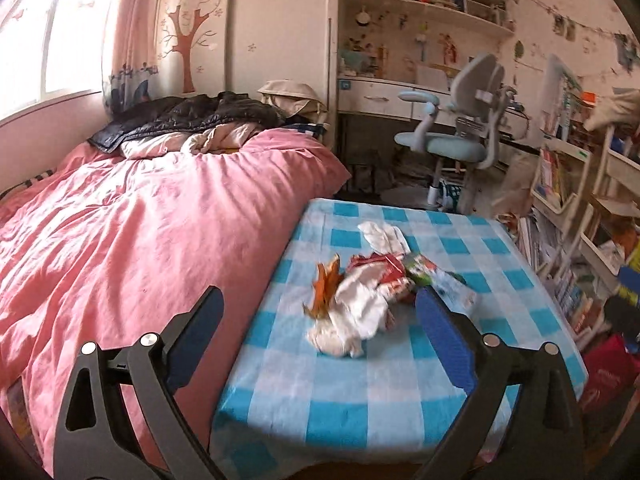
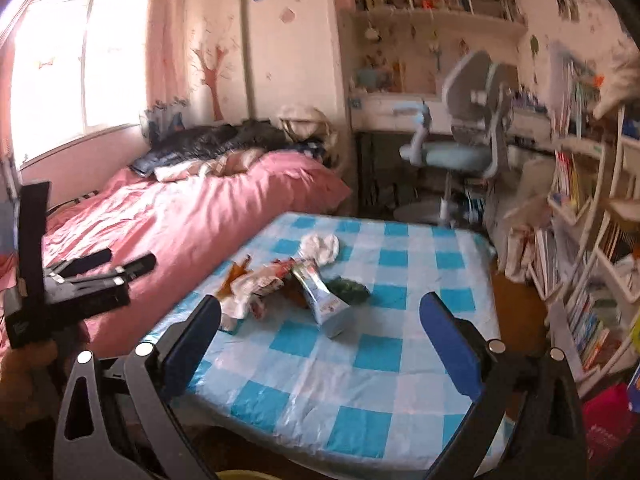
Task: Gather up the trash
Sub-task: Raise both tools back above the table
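Trash heaped on checked table, both hand-held grippers gaping.

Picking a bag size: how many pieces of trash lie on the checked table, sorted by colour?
White wads: 2
Orange scrap: 1
Red wrapper: 1
Green wrapper: 1
Pale blue pouch: 1
Total: 6

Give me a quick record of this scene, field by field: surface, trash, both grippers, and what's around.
surface: table with blue checked cloth
trash: one pile near the table's middle: crumpled white tissue, orange peel, red wrapper, carton, dark green scrap
left gripper: open, holding nothing, over the table's bed-side edge
right gripper: open, holding nothing
surroundings: pink bed left of the table, desk chair behind, bookshelves right
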`<state>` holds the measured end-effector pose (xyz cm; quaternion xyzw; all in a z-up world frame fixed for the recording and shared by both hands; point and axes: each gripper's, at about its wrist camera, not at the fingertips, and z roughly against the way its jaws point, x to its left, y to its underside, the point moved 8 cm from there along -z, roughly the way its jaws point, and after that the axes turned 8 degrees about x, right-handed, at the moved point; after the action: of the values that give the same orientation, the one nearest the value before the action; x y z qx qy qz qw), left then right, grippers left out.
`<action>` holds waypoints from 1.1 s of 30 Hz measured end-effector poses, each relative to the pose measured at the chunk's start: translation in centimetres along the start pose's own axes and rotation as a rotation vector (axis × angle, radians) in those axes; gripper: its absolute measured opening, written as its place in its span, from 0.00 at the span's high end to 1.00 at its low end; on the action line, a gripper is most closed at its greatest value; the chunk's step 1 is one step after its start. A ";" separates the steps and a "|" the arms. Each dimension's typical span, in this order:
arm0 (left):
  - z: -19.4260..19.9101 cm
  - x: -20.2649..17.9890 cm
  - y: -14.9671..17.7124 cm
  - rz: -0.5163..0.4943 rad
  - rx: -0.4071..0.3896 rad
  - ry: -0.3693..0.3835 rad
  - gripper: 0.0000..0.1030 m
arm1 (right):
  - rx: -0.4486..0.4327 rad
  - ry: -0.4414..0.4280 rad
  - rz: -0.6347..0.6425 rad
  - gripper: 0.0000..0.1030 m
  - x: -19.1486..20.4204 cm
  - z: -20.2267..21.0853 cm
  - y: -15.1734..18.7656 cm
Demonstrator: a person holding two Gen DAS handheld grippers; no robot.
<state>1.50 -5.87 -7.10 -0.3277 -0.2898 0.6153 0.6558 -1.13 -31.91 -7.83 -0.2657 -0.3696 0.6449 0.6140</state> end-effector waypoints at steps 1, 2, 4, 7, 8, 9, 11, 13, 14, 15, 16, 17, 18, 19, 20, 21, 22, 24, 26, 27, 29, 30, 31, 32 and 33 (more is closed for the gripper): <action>-0.6 -0.2 -0.4 0.003 0.006 0.004 0.10 | 0.028 -0.004 -0.016 0.07 -0.4 -1.0 -0.1; -1.2 -0.3 -0.9 0.005 0.004 0.006 0.10 | 0.031 -0.008 -0.013 0.07 -0.3 -1.4 -0.4; -2.0 -1.0 -1.9 -0.014 -0.006 0.005 0.09 | 0.022 0.015 0.011 0.07 -0.3 -2.3 -1.3; -3.7 -1.8 -3.0 -0.066 -0.015 -0.018 0.09 | 0.017 0.013 -0.013 0.07 -0.9 -3.6 -2.0; -4.2 -1.9 -3.1 -0.067 -0.009 -0.024 0.09 | 0.014 0.013 -0.027 0.07 -1.0 -3.8 -2.1; -4.5 -1.7 -3.1 -0.061 0.000 -0.025 0.09 | 0.013 0.012 -0.038 0.07 -1.1 -3.9 -2.0; -5.1 -1.4 -3.0 -0.032 0.024 -0.013 0.09 | 0.011 0.000 -0.043 0.07 -0.8 -4.0 -2.1; -5.2 -1.1 -3.2 -0.012 0.019 -0.005 0.08 | -0.008 0.024 -0.020 0.07 -0.5 -3.5 -2.4; -5.2 -0.9 -3.0 -0.009 0.016 -0.010 0.07 | -0.009 0.030 -0.015 0.07 -0.5 -3.6 -2.6; -5.3 -0.8 -3.0 -0.006 0.015 -0.012 0.07 | -0.010 0.033 -0.016 0.07 -0.6 -3.6 -2.7; -5.5 -0.7 -3.0 -0.004 0.019 -0.012 0.07 | -0.010 0.034 -0.021 0.07 -0.7 -3.5 -2.6; -5.7 -0.8 -2.9 -0.002 0.024 -0.011 0.07 | -0.010 0.036 -0.029 0.07 -0.9 -3.5 -2.6; -5.8 -0.9 -2.8 -0.003 0.030 -0.009 0.07 | -0.008 0.038 -0.033 0.07 -1.2 -3.5 -2.7; -5.9 -0.8 -2.6 -0.005 0.035 -0.010 0.07 | -0.009 0.039 -0.040 0.07 -1.4 -3.5 -2.7; -6.0 -0.9 -2.5 -0.011 0.040 -0.013 0.07 | -0.010 0.038 -0.047 0.07 -1.5 -3.5 -2.8; -5.9 -0.9 -2.3 -0.013 0.042 -0.014 0.07 | -0.006 0.041 -0.052 0.07 -1.6 -3.5 -2.7; -5.9 -0.9 -2.2 -0.015 0.041 -0.014 0.07 | -0.001 0.046 -0.054 0.07 -1.7 -3.7 -2.6; -6.0 -0.9 -2.2 -0.007 0.040 -0.015 0.07 | 0.007 0.050 -0.066 0.07 -2.0 -4.0 -2.4; -6.0 -0.8 -2.0 0.009 0.044 -0.007 0.07 | 0.025 0.039 -0.091 0.07 -2.1 -4.4 -2.1; -6.0 -0.9 -2.0 0.017 0.044 -0.004 0.07 | 0.033 0.027 -0.102 0.07 -2.0 -4.6 -1.9; -5.8 -0.9 -1.9 0.021 0.040 -0.005 0.07 | 0.035 0.012 -0.098 0.07 -1.6 -4.5 -1.9; -5.7 -1.1 -1.8 0.015 0.035 -0.006 0.07 | 0.033 0.015 -0.080 0.07 -1.3 -4.4 -1.9; -5.6 -1.0 -1.9 0.010 0.031 -0.009 0.07 | 0.031 0.018 -0.066 0.07 -1.1 -4.3 -2.0; -5.5 -1.1 -1.8 0.005 0.025 -0.013 0.07 | 0.029 0.023 -0.047 0.07 -0.8 -4.2 -2.0; -5.5 -1.1 -1.8 0.002 0.021 -0.015 0.07 | 0.028 0.024 -0.038 0.07 -0.7 -4.2 -2.0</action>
<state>6.80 -7.47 -9.07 -0.3163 -0.2880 0.6214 0.6565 3.46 -32.03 -8.70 -0.2577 -0.3580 0.6351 0.6341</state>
